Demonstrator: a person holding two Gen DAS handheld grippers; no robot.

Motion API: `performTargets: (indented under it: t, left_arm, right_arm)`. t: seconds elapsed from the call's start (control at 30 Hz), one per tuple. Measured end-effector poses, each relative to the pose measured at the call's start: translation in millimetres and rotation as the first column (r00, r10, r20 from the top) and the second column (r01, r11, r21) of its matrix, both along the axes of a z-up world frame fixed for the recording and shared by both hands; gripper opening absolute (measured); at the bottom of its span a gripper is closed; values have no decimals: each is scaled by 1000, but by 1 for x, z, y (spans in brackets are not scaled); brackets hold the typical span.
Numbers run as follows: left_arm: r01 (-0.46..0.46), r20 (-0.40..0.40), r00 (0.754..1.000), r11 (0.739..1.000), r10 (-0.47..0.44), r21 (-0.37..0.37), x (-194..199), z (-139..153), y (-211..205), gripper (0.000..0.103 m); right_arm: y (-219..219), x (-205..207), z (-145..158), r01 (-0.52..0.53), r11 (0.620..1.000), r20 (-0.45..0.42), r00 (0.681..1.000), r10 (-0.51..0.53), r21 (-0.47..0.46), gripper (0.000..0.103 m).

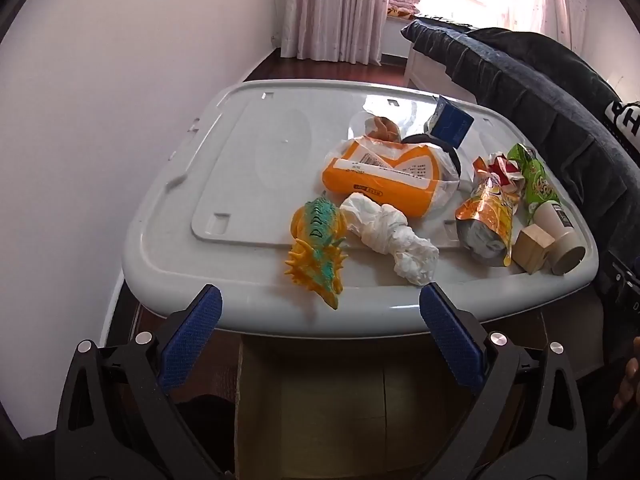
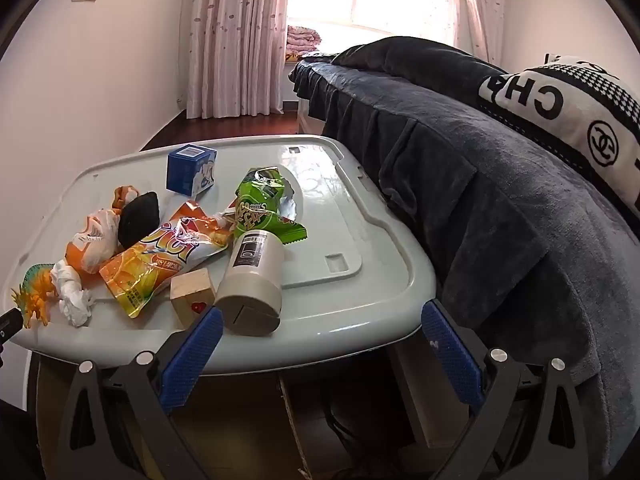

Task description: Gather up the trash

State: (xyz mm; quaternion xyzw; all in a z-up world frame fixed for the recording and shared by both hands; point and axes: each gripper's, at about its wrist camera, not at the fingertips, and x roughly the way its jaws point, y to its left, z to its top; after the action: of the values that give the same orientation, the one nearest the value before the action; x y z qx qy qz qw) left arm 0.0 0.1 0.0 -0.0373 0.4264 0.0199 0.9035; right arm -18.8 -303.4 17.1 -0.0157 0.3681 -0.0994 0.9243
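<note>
Left wrist view shows the left gripper (image 1: 320, 312) spread wide and holding nothing, before a glossy grey plastic desk (image 1: 256, 152). At 12 o'clock lies one crumpled white tissue (image 1: 390, 236), beside one spiky rubber dinosaur (image 1: 320, 244). Three crinkled snack bags, one paper cup (image 2: 253, 280) and one wooden block (image 2: 192, 292) lie near. Right gripper (image 2: 322, 338) is wide too, empty. One bed (image 2: 480, 184) with soft dark cover stands at 2 o'clock.

orange snack bag (image 2: 160, 264), green snack bag (image 2: 262, 208); white tissue (image 1: 390, 236)
</note>
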Motion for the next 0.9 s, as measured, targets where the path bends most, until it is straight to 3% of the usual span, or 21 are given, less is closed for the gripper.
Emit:
performTargets:
  t: [0.13, 0.9]
  left_arm:
    - [4, -1, 1000, 1000, -4, 27, -1, 2, -1, 97]
    - [-10, -24, 1000, 1000, 10, -6, 4, -6, 3, 97]
  right_arm:
    - [0, 1, -1, 1, 1000, -3, 1000, -1, -6, 98]
    - [-5, 6, -4, 21, 1000, -21, 1000, -20, 19, 98]
